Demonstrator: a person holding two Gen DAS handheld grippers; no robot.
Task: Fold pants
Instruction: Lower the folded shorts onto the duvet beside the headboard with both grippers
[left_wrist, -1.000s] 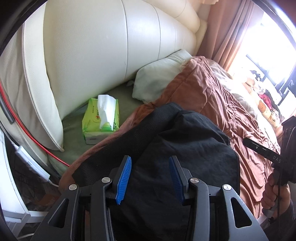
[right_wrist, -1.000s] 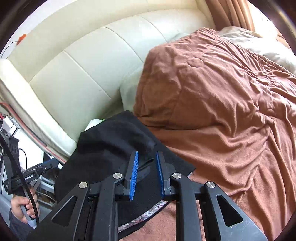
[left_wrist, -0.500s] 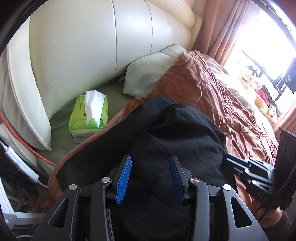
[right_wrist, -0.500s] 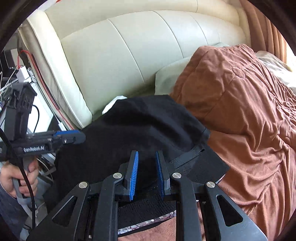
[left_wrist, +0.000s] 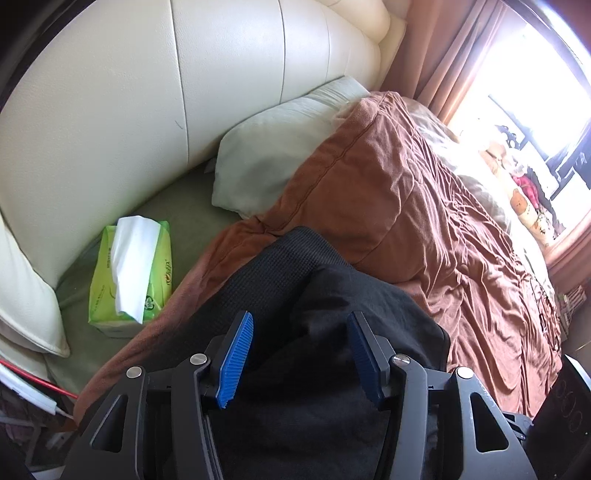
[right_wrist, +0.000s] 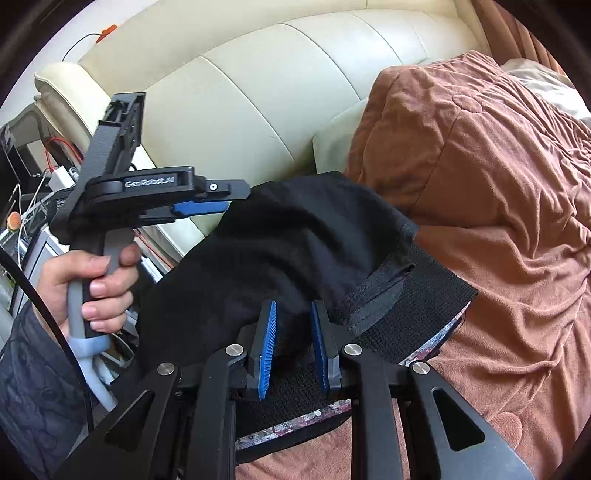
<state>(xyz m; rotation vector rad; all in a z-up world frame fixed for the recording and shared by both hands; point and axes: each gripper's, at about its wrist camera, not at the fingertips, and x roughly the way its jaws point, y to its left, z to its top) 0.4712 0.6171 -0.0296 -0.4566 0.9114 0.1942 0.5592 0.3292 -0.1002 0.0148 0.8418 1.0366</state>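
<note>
Tools hover over black pants (left_wrist: 332, 332): left (left_wrist: 301, 354) widening, right (right_wrist: 293, 343) narrow.

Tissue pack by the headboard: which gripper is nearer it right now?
Left. The left gripper hovers over the black pants, with the green tissue pack just to its left. The right gripper works the pants' far side; no pack in its view.

L gripper (left_wrist: 300, 354) jaws just opened wider, nothing gripped; swung in beside R gripper (right_wrist: 293, 341) over pants (right_wrist: 295, 243).
</note>
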